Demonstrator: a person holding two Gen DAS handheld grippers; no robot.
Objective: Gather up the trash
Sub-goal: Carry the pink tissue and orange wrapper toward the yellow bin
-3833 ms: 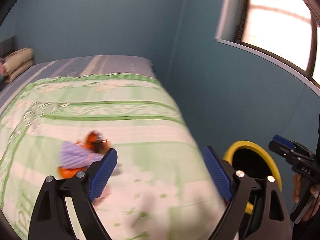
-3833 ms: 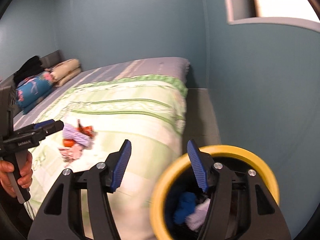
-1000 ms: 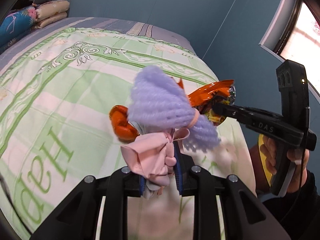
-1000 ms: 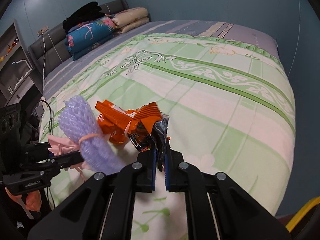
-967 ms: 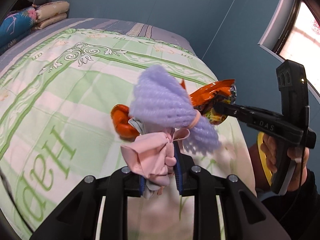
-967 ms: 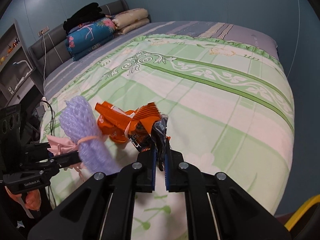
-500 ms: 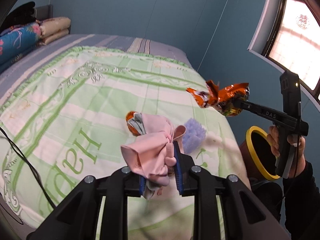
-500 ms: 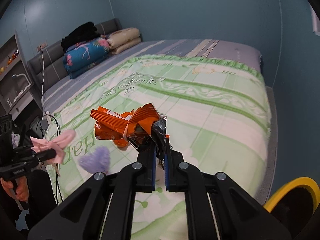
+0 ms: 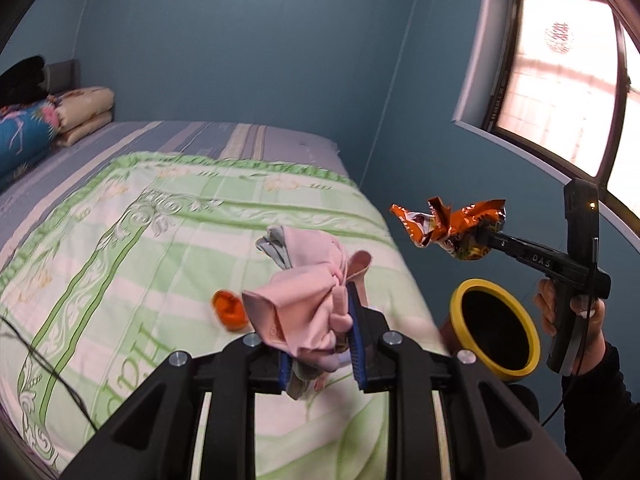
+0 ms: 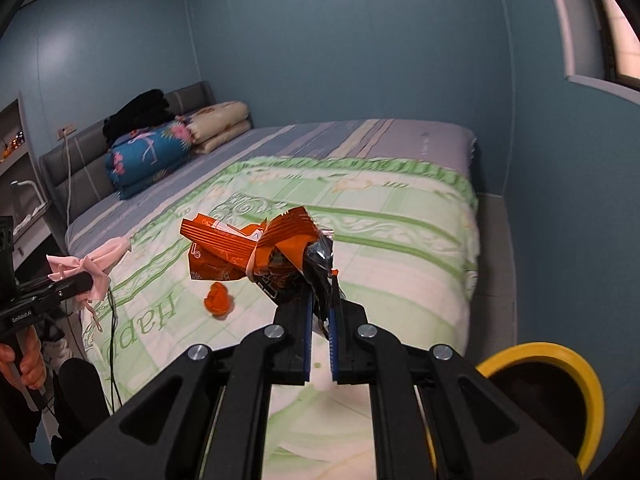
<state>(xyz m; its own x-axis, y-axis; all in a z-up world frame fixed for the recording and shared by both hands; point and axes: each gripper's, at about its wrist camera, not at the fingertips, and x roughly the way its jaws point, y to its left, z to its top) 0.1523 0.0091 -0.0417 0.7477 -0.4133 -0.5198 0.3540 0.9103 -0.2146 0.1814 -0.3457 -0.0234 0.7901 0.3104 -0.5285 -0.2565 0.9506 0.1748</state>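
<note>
My left gripper [image 9: 320, 340] is shut on a crumpled pink cloth bundle [image 9: 304, 312] and holds it above the green bedspread [image 9: 120, 248]. In the right wrist view the same bundle [image 10: 96, 260] hangs at the far left on the left gripper [image 10: 86, 280]. My right gripper [image 10: 320, 320] is shut on a crumpled orange snack wrapper [image 10: 248, 252]; from the left wrist the wrapper [image 9: 448, 226] hangs in the air above and left of a yellow-rimmed bin [image 9: 494, 332]. A small orange scrap [image 10: 218, 300] lies on the bed. No purple foam net shows.
The bin [image 10: 560, 356] stands on the floor at the bed's right side, by the blue wall under a window [image 9: 560, 80]. Folded blankets and a blue pillow [image 10: 152, 152] lie at the bed's head. A black cable [image 9: 48, 364] crosses the bed's near left corner.
Both grippers have risen off the bed with their loads and swung toward the bin. The purple foam net fell away from the pink bundle and is out of view. The orange scrap stayed on the bed.
</note>
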